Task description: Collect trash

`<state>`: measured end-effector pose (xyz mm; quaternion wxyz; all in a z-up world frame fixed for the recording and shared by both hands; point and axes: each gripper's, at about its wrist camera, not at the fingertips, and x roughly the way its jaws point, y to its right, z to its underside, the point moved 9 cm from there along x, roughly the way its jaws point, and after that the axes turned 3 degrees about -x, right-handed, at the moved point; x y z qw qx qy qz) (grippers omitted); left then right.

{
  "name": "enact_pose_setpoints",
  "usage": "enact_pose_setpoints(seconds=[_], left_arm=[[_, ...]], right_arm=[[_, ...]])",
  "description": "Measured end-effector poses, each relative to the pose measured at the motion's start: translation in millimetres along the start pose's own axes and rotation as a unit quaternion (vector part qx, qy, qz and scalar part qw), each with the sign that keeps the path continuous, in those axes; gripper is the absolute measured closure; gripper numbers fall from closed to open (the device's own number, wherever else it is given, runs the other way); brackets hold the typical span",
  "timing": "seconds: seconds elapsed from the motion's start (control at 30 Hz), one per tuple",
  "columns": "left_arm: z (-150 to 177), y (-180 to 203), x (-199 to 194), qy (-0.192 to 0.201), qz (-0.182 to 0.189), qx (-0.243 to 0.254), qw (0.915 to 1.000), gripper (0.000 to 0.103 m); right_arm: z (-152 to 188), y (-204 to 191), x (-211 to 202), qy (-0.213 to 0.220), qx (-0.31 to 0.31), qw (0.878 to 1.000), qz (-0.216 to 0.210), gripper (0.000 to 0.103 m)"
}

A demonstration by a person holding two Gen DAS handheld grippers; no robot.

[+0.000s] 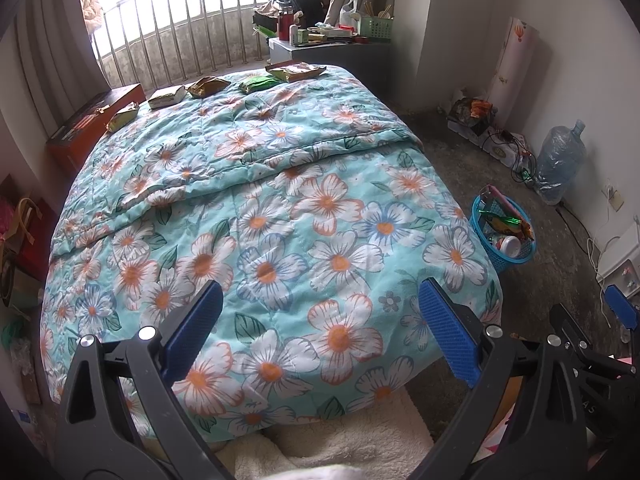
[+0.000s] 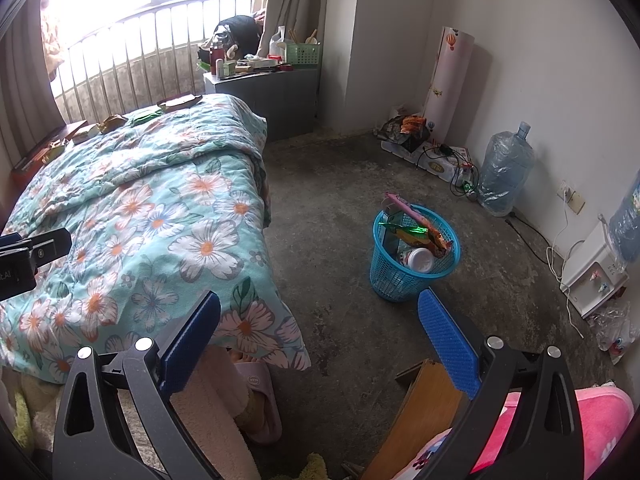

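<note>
Several snack wrappers lie in a row at the far end of the floral bed: a gold one [image 1: 122, 117], a pale one [image 1: 167, 96], a brown one [image 1: 207, 86], a green one [image 1: 258, 83] and a large brown one [image 1: 295, 71]. A blue mesh bin [image 2: 414, 252] holding wrappers and a white cup stands on the floor right of the bed. My left gripper [image 1: 320, 330] hangs open over the near end of the quilt, holding nothing. My right gripper [image 2: 320, 330] is open above the floor between the bed corner and the bin, also holding nothing.
A grey cabinet [image 2: 280, 92] crowded with bottles and a green basket stands beyond the bed. Water jugs [image 2: 506, 168], cables, a dispenser [image 2: 592, 280] and a paper roll line the right wall. A slippered foot [image 2: 256, 396], a wooden board [image 2: 424, 412] and pink cloth sit close below.
</note>
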<state>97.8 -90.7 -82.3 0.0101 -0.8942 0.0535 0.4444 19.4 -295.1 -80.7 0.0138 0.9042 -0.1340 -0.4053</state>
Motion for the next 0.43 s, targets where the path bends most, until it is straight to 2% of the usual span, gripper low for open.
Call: enact_pose_setpoints(seconds=[0.43], left_arm=[[-0.2,-0.7,0.7,-0.001,0.001,0.0,1.0,0.009]], right_arm=[[-0.4,0.1,1.1,0.0,0.001,1.0,-0.001,0.007]])
